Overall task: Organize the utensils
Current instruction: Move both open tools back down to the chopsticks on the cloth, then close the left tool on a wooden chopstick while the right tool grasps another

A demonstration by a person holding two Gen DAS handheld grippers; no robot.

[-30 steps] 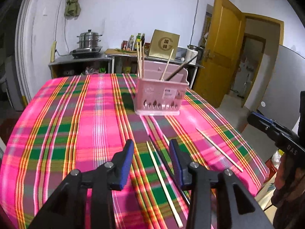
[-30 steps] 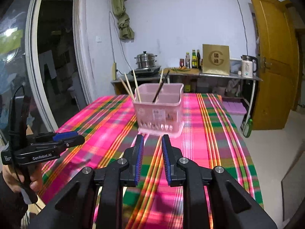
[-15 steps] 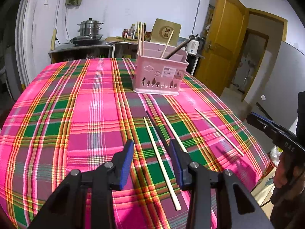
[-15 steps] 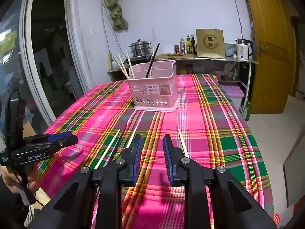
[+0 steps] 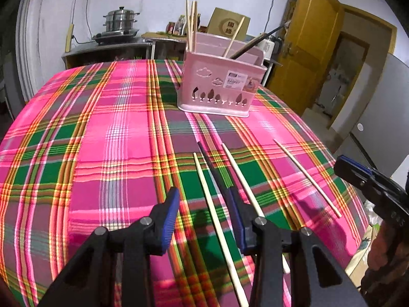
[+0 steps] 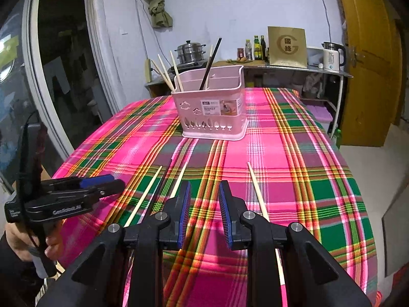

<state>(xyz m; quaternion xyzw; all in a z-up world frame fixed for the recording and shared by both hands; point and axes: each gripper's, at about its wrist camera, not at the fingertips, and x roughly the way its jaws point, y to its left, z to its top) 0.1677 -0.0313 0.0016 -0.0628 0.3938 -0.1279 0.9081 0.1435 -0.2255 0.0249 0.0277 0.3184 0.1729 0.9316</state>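
A pink utensil basket (image 5: pixel 219 87) stands on the plaid tablecloth (image 5: pixel 107 128) and holds several chopsticks; it also shows in the right wrist view (image 6: pixel 213 111). Loose chopsticks lie on the cloth: a pale one (image 5: pixel 214 212) between my left gripper's fingers, a dark one (image 5: pixel 212 166), another pale one (image 5: pixel 239 174) and one apart at the right (image 5: pixel 305 176). My left gripper (image 5: pixel 203 194) is open and empty just above them. My right gripper (image 6: pixel 204 186) is open and empty, with a pale chopstick (image 6: pixel 255 186) beside its right finger and two pale ones (image 6: pixel 145 194) to its left.
The table's right edge drops off near the right gripper (image 5: pixel 368 176). The left gripper (image 6: pixel 76 192) shows at the table's left edge in the right wrist view. Behind the table is a counter with a steamer pot (image 5: pixel 120 21), bottles and a kettle (image 6: pixel 332 56). A yellow door (image 5: pixel 306 38) stands open.
Both grippers have drawn back and tilted down towards the loose chopsticks, so the basket looks farther off. The right gripper's jaws have spread a little wider. Nothing was picked up.
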